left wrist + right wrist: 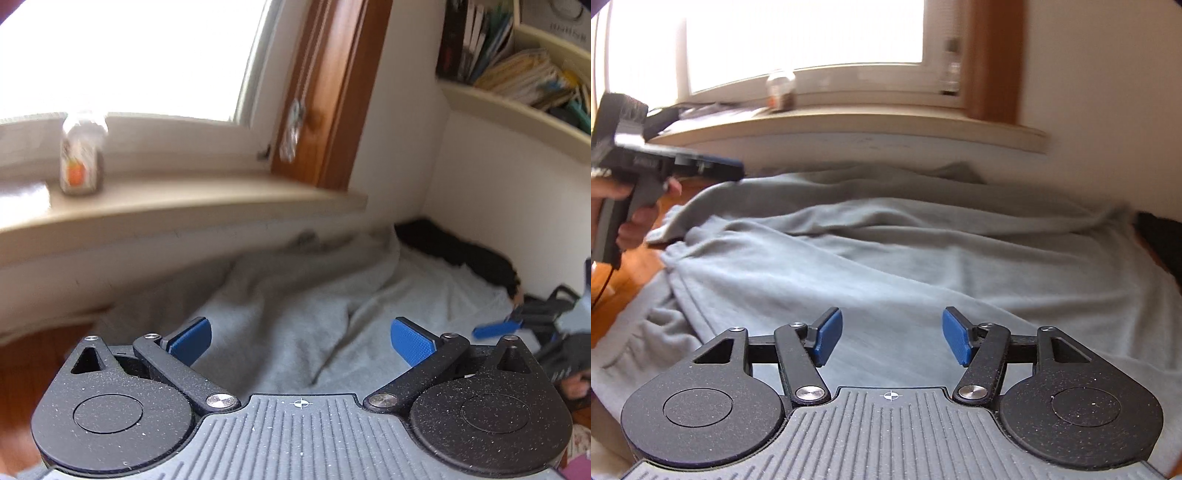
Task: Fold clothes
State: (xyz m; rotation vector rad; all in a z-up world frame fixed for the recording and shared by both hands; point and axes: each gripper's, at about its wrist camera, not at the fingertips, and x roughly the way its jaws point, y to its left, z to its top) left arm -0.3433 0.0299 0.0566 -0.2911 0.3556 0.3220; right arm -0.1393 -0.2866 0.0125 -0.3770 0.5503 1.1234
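Grey sweatshirt [886, 251] spread rumpled below the windowsill [184, 210], far edge bunched against the wall, near part cut off by left gripper [301, 341] and right gripper [892, 336]. Both sets of jaws released, nothing between. Jar [81, 155] label blurred, unreadable; dark garment [458, 254] in corner indistinct.

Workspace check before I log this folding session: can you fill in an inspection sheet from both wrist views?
Surface: wooden top, mostly covered by cloth.
Job's things: grey garment spread out and wrinkled, not yet neatly folded; dark garment bunched in the far corner by the wall.
Clutter: jar on the windowsill.
Grippers: left tool open, nothing between its pads; right tool open above the grey garment, nothing gripped.
Cables: thin black cable hanging below the hand that holds the left tool.
Surroundings: bright window, wooden frame, shelf of books, white wall.
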